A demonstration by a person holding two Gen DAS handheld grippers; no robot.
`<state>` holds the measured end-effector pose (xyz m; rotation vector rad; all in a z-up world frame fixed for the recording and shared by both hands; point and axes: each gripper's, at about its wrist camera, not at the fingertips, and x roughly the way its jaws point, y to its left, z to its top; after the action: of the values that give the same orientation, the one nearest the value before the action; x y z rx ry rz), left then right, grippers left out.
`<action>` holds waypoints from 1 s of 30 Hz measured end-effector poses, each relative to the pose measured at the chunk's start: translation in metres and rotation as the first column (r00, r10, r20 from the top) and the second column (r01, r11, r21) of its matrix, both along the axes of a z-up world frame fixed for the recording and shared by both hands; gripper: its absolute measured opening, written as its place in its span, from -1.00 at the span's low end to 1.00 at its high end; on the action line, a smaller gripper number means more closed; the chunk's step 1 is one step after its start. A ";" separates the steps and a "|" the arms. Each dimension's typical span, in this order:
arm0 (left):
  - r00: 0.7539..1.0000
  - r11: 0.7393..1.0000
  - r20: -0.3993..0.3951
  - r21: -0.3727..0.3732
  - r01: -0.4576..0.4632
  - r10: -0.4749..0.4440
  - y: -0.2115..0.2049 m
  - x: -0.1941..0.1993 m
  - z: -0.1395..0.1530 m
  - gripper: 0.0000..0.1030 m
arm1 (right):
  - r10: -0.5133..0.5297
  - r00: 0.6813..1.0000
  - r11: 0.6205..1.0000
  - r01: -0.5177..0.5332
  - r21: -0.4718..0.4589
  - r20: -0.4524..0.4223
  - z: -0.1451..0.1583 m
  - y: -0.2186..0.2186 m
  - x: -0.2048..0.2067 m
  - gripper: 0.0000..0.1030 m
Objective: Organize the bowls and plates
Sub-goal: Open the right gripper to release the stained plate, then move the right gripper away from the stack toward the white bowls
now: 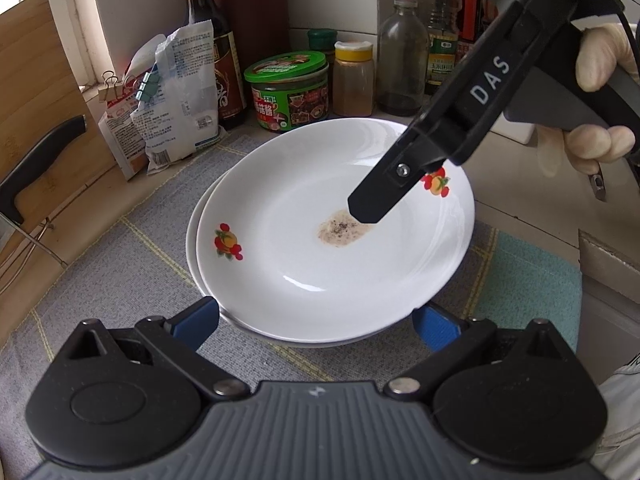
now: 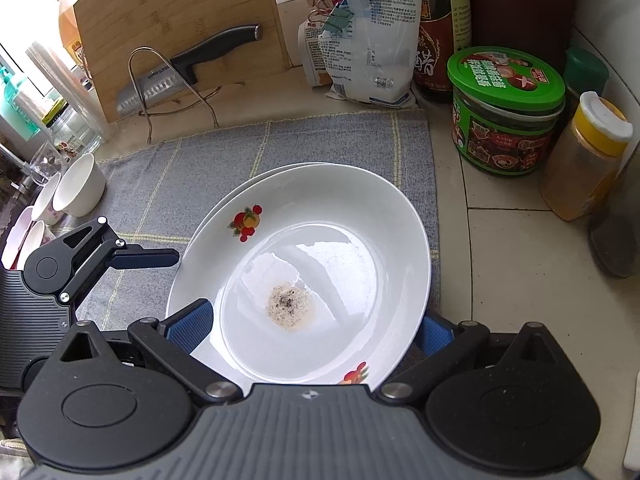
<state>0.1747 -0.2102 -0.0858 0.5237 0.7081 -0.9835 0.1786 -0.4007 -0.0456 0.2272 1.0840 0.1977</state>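
Observation:
A white plate (image 1: 332, 248) with fruit prints and a patch of brown crumbs lies on a second white plate (image 1: 193, 240), on a grey mat (image 1: 120, 280). My left gripper (image 1: 316, 322) is open, its blue pads on either side of the stack's near rim. My right gripper (image 1: 372, 208) hangs over the top plate's far right part; in its own view the right gripper (image 2: 316, 330) is open with pads on either side of the top plate (image 2: 312, 264). The lower plate's rim (image 2: 248, 184) shows behind. Several small white bowls (image 2: 80, 190) stand at the mat's left.
Jars and bottles line the wall: a green-lidded jar (image 1: 288, 90), a yellow-lidded spice jar (image 1: 354, 80), a dark sauce bottle (image 1: 212, 40), a clear bottle (image 1: 402, 56). Clipped bags (image 1: 172, 96), a cutting board (image 2: 176, 28) and a knife (image 2: 192, 68) stand at the left.

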 end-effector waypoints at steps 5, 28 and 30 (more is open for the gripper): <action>1.000 1.000 0.000 -0.008 -0.010 0.010 0.004 0.000 0.001 0.98 | 0.005 1.000 0.999 -0.006 -0.047 -0.007 -0.002 0.005 0.000 1.00; 0.994 0.992 0.008 -0.070 -0.108 0.108 0.024 -0.002 0.014 0.98 | 0.117 0.987 0.978 -0.095 -0.184 0.109 0.013 0.030 -0.018 1.00; 0.990 0.987 0.013 -0.082 -0.141 0.142 0.029 -0.002 0.018 0.98 | 0.128 0.984 0.977 -0.103 -0.188 0.126 0.014 0.034 -0.017 1.00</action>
<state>0.1724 -0.1814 -0.0683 0.4056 0.6760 -0.8692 0.1613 -0.3669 -0.0316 -0.0132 0.9723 0.2145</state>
